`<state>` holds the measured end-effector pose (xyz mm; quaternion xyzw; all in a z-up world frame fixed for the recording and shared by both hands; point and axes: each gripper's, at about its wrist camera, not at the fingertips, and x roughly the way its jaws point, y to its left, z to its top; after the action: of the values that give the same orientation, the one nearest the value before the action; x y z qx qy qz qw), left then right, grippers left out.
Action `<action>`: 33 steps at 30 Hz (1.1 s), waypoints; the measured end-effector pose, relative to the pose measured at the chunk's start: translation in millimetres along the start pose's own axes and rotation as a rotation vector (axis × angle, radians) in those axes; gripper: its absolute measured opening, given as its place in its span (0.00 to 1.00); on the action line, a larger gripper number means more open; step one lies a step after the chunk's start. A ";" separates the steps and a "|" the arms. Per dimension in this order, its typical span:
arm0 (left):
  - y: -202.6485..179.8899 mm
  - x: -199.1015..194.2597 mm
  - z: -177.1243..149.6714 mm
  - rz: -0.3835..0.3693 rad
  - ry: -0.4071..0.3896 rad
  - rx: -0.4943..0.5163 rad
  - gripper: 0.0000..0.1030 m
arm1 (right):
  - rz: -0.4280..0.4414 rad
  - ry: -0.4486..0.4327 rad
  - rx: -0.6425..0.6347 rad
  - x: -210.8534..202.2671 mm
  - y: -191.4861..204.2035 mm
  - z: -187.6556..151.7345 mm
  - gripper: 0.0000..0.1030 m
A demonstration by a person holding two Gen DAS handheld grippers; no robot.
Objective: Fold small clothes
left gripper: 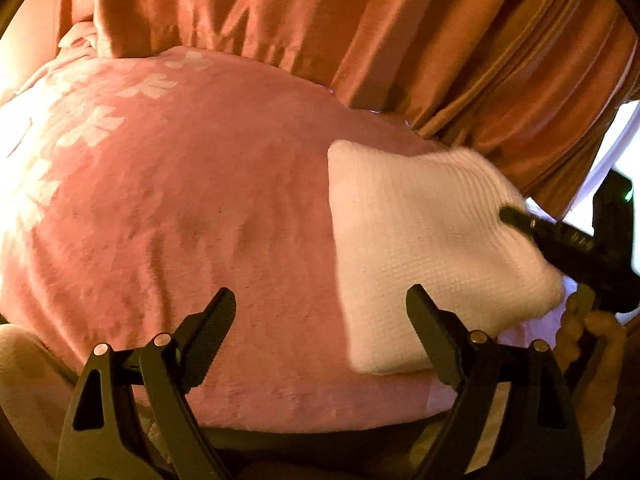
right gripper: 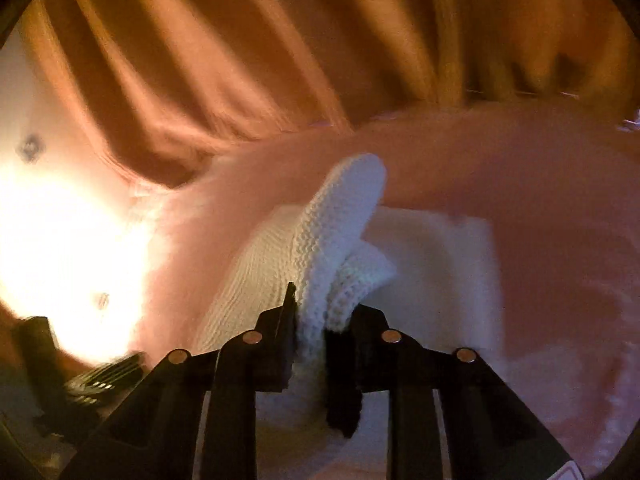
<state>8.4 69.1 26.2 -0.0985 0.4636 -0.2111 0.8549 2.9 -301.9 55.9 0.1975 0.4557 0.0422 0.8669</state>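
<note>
A white knitted garment [left gripper: 424, 240] lies on a pink blanket [left gripper: 180, 220] at the right of the left wrist view. My left gripper [left gripper: 320, 304] is open and empty, just in front of the garment's near left corner. My right gripper [left gripper: 508, 214] comes in from the right and is shut on the garment's right edge. In the right wrist view the right gripper [right gripper: 316, 312] pinches a bunched fold of the white knit [right gripper: 336, 232] and lifts it above the rest of the garment [right gripper: 440, 248]. The view is motion-blurred.
The pink blanket with pale flower prints [left gripper: 96, 128] covers a rounded surface. An orange-brown curtain [left gripper: 400, 32] hangs close behind it. Bright glare fills the left side [right gripper: 60, 248]. The person's hand [left gripper: 592, 332] holds the right gripper.
</note>
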 end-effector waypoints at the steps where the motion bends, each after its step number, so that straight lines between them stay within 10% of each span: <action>1: -2.8 3.6 -0.5 -0.004 0.007 0.001 0.83 | -0.056 0.030 0.007 7.6 -15.0 -5.9 0.27; 4: -13.5 18.8 -4.0 -0.011 0.048 0.005 0.83 | -0.164 0.125 0.075 33.1 -56.8 -28.6 0.33; 12: -37.2 25.8 -11.3 0.025 0.052 0.102 0.85 | -0.030 -0.072 0.067 -47.6 -15.8 -50.9 0.37; 16: -43.3 30.6 -13.0 0.052 0.062 0.124 0.85 | -0.062 0.014 -0.040 -33.8 7.9 -76.1 0.07; 21: -48.8 35.1 -14.9 0.094 0.079 0.154 0.86 | -0.254 0.118 0.013 -5.3 -32.7 -90.9 0.00; 27: -41.0 37.7 -19.9 0.143 0.090 0.173 0.86 | -0.173 0.005 0.028 -45.5 -6.0 -86.2 0.13; 33: -33.2 31.7 -29.1 0.175 0.108 0.196 0.86 | 0.096 0.146 -0.042 -19.5 54.8 -110.5 0.14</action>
<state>-9.6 25.9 -1.5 0.0378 0.4931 -0.1848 0.8492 -91.7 -222.9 35.9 0.1974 0.5069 0.1076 0.8322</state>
